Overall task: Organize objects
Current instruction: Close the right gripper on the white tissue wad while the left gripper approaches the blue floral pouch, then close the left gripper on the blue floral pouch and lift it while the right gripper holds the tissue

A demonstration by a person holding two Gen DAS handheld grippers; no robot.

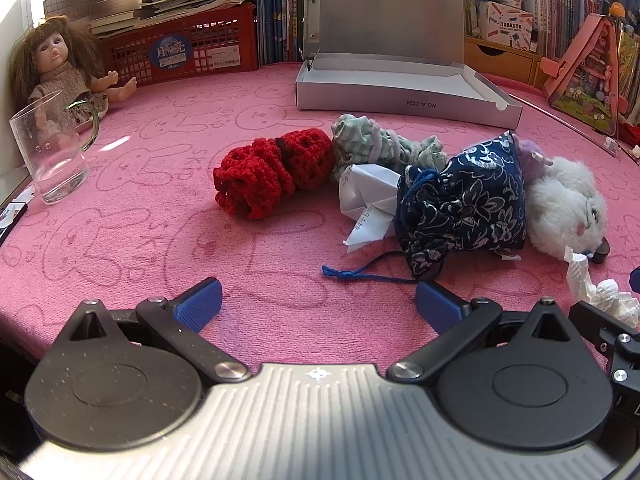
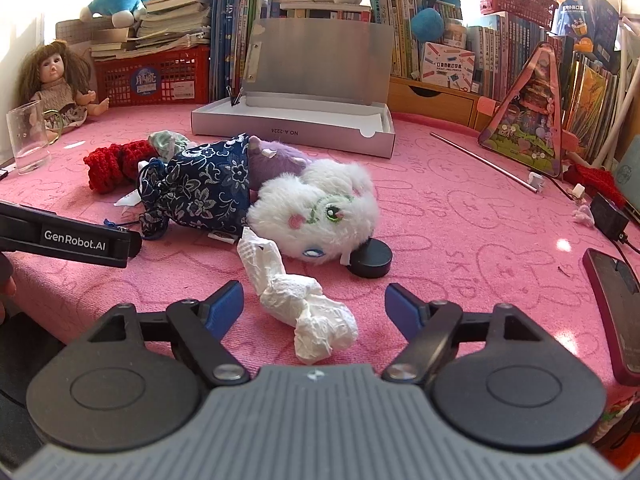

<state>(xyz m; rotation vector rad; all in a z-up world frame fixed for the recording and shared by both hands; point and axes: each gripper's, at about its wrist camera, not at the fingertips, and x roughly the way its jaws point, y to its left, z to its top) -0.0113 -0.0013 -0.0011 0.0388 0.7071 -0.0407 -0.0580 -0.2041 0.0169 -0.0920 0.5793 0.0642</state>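
A pile lies mid-table on the pink cloth: a red knitted piece [image 1: 272, 172], a green striped cloth [image 1: 384, 146], folded white paper [image 1: 368, 200], a navy floral drawstring pouch [image 1: 468, 196] and a white plush toy [image 1: 564, 208]. My left gripper [image 1: 318, 306] is open and empty, just short of the pouch's blue cord. My right gripper [image 2: 314, 306] is open, with a crumpled white tissue [image 2: 304, 300] lying between its fingers. The plush [image 2: 320, 208], the pouch [image 2: 204, 184] and a black round cap [image 2: 370, 258] lie just beyond it.
An open grey box [image 1: 400, 92] stands behind the pile, also in the right wrist view [image 2: 296, 128]. A glass mug [image 1: 52, 148] and a doll [image 1: 52, 68] are at the left. A red crate [image 1: 184, 52], books, a metal rod [image 2: 484, 162] and a phone [image 2: 616, 308] border the table.
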